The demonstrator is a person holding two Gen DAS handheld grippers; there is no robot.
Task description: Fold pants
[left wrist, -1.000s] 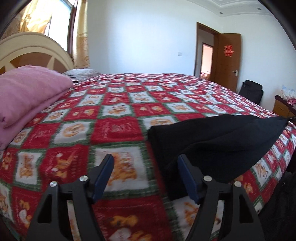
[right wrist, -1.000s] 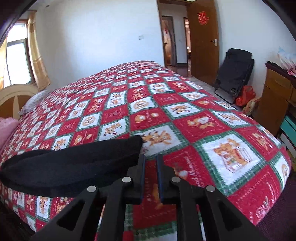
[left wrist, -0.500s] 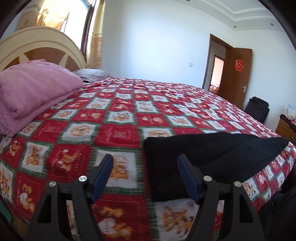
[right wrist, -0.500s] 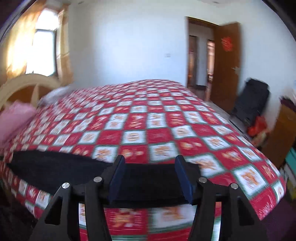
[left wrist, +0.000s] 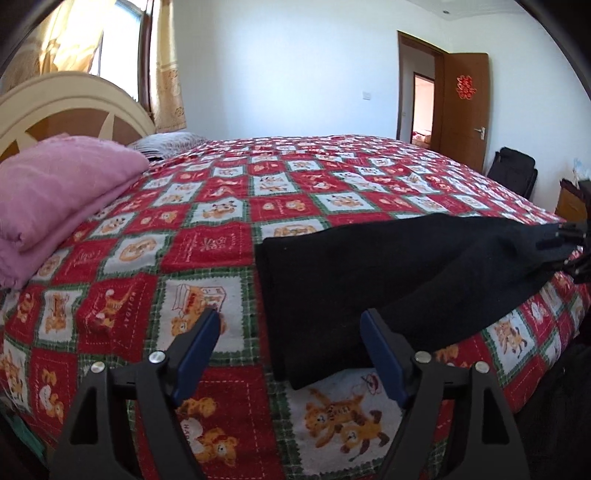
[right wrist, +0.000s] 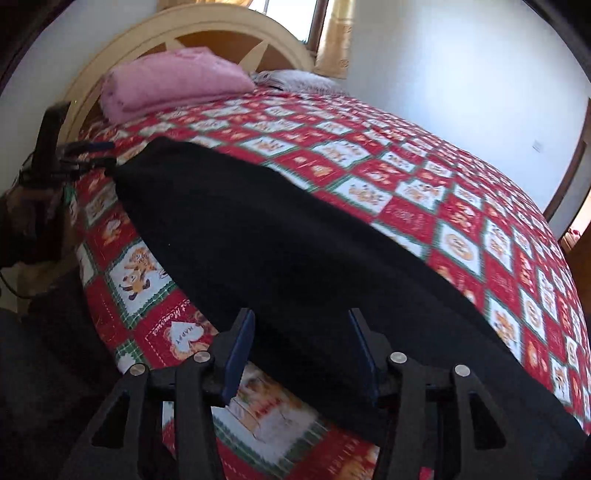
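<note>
A: where's the long black knit pants (left wrist: pixel 388 273) rn?
B: flat on the red cartoon-print quilt bed (left wrist: pixel 207 243), near edge. Folded pink blanket (left wrist: pixel 55 184) by the cream headboard (right wrist: pixel 177 33), well apart.
A: grippers?
B: left hand-held gripper (left wrist: pixel 290 354) & right hand-held gripper (right wrist: pixel 301 350) both spread apart, gripping nothing.

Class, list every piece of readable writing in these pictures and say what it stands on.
"HOLIDAY": red square of the bedspread.
"HAPPY": white heart on the bedspread.
"Memories", uncertain: beside that heart.
Red paper sign on the door: not legible.
Other bedspread lettering: too blurred.
</note>
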